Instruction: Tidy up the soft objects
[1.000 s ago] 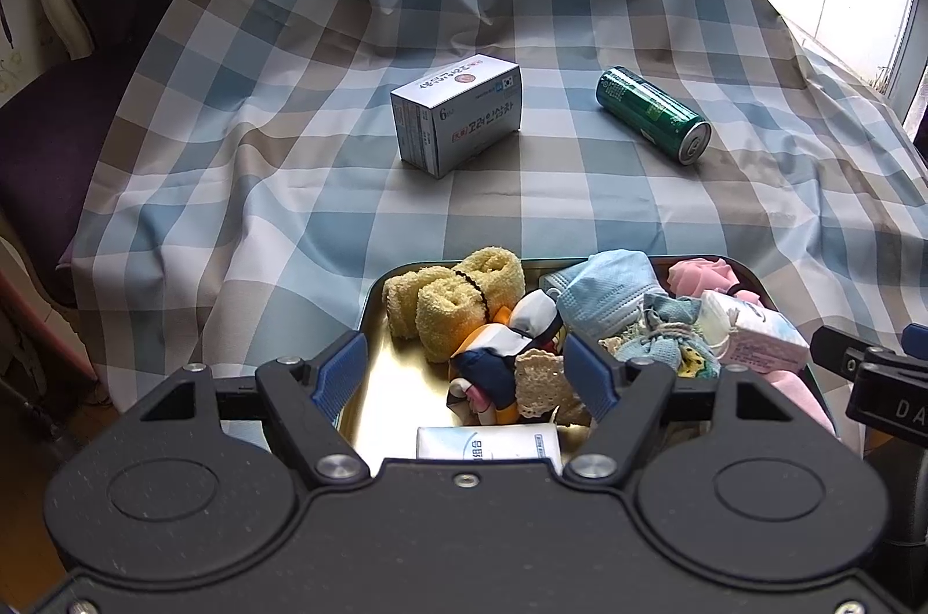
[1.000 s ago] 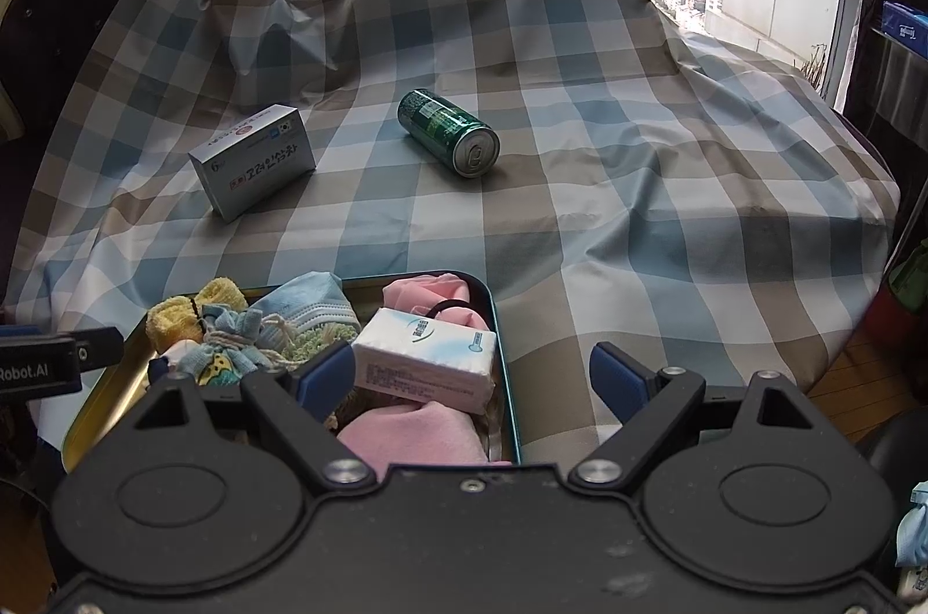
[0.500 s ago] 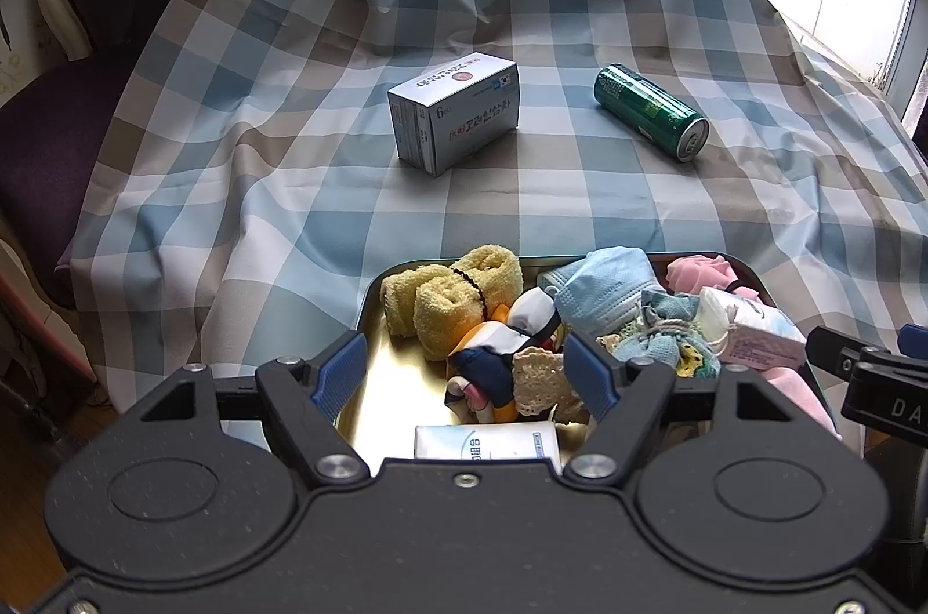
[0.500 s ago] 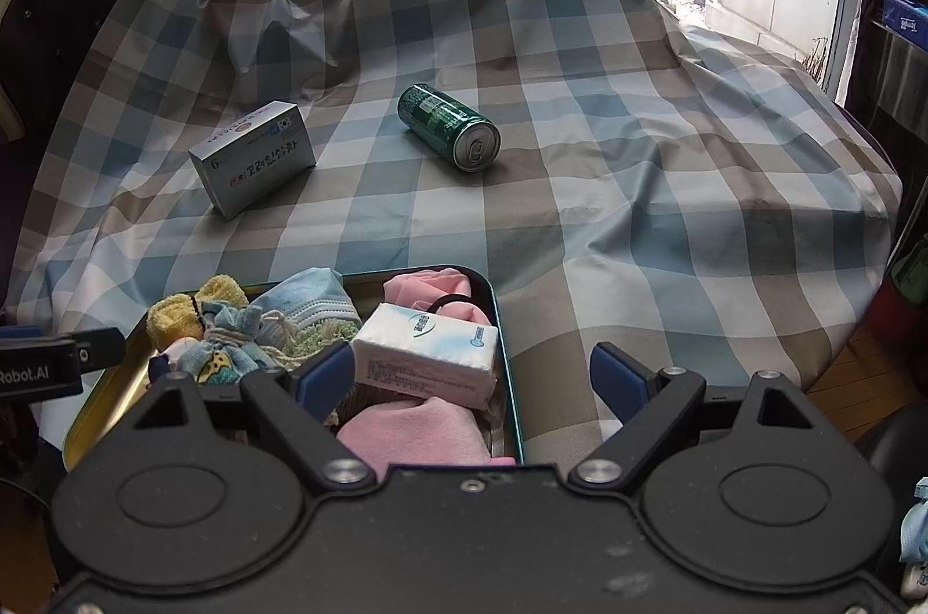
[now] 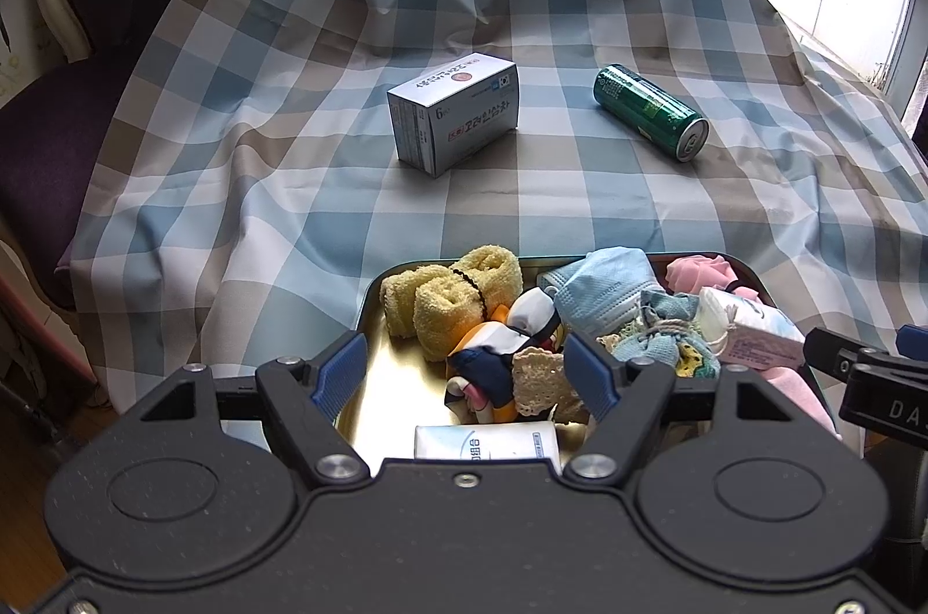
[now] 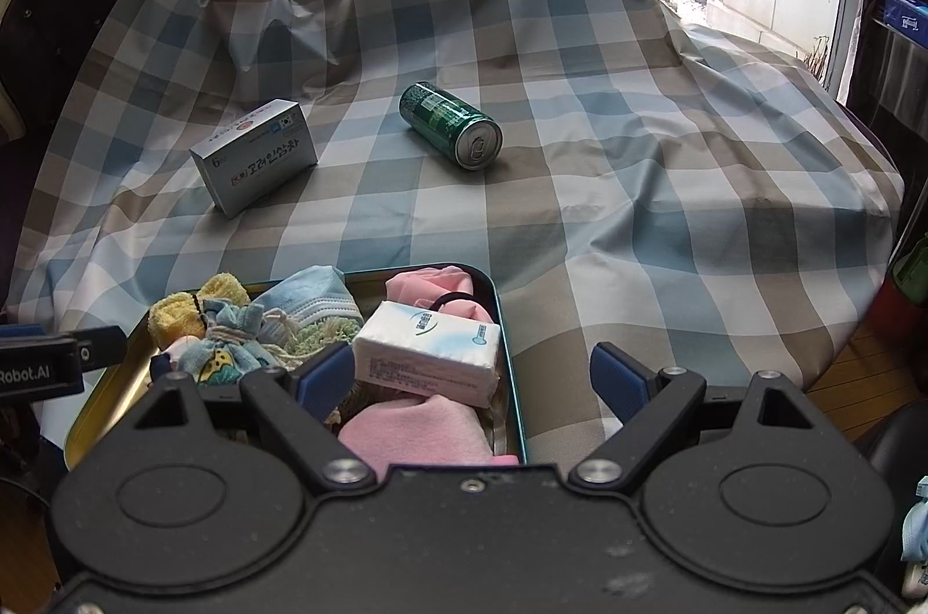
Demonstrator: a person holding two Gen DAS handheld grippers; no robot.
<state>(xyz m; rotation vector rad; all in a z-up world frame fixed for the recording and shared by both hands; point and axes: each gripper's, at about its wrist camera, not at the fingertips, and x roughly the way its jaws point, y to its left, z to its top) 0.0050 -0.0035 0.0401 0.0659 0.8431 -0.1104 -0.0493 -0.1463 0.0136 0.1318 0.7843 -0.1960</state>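
Soft objects (image 5: 603,301) fill the gold tray (image 5: 383,399), its long axis running 9 to 3 o'clock under both grippers. Tissue pack (image 6: 429,353) points toward 4. Left gripper (image 5: 467,370) and right gripper (image 6: 472,376) hang open, empty. "Robot.AI" shows at 9 o'clock

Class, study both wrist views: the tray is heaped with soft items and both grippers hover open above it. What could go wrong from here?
1. The soft things in the tray lie tangled; the left gripper might lift the crochet piece along with its neighbours.
2. The tissue pack lies atop the pink cloth; pulling the cloth could tip it out.
3. The green can lies on its side and may roll if the tablecloth is tugged.
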